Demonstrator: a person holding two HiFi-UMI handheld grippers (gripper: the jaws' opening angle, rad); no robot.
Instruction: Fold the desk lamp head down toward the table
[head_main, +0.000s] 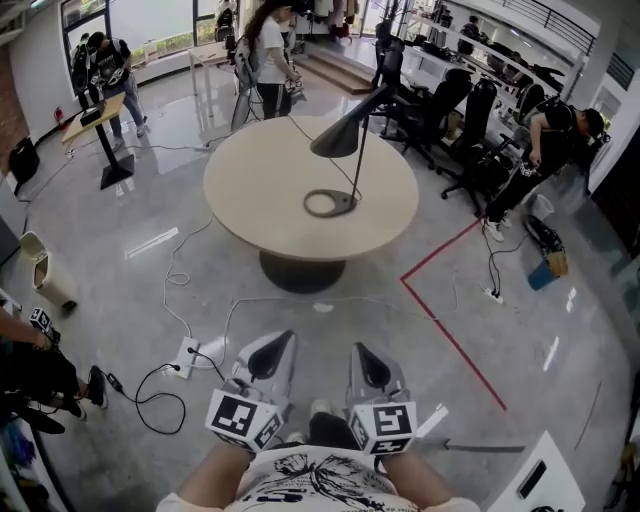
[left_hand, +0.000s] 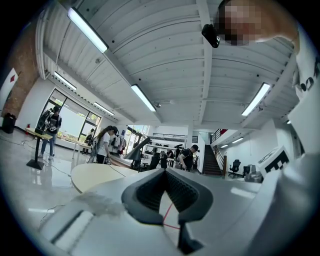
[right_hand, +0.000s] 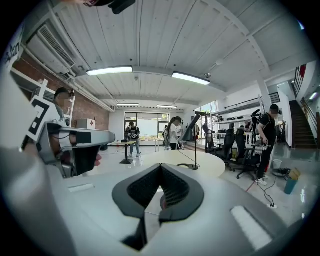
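Standing on the round table: black desk lamp, upright, cone head raised, ring base right of the table's centre.
Left gripper: jaws closed together, empty, well short of the table.
Right gripper: jaws closed, empty, just beside the left.

A red tape line angles across the glossy grey floor at the right. Near left lies a white power strip, with a beige waste bin further left. 3 people are far off: 1 person at a standing desk far left, 1 in a white top far centre, 1 bent over beside black office chairs far right.
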